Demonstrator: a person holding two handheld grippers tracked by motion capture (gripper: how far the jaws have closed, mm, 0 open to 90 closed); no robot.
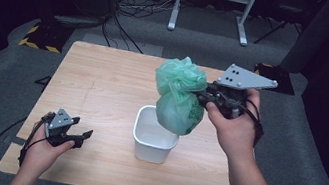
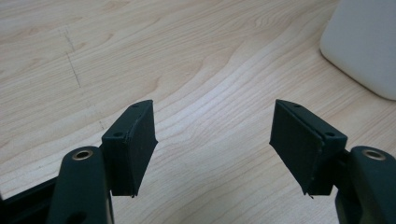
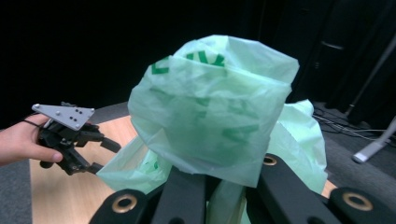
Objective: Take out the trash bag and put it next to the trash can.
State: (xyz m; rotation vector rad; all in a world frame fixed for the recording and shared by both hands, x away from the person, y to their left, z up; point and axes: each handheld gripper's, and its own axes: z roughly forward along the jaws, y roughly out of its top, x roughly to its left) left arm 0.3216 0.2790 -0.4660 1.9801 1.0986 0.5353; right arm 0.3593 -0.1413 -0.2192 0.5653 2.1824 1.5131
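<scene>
Right gripper (image 1: 204, 97) fingers pinch the green plastic bag (image 1: 179, 95) above the white bin (image 1: 154, 139); left gripper (image 1: 75, 137) fingers gape empty. The bag probably snags the rim, tipping the unsteadied bin.

The left claw (image 2: 212, 149) hovered over the pale wood-grain bench (image 2: 187, 60), its two black jaws spread wide apart with nothing between them. Beyond the claw, off to its right, stood a white container (image 2: 362, 44) on the bench, only its rounded lower corner showing, well apart from either jaw.
</scene>
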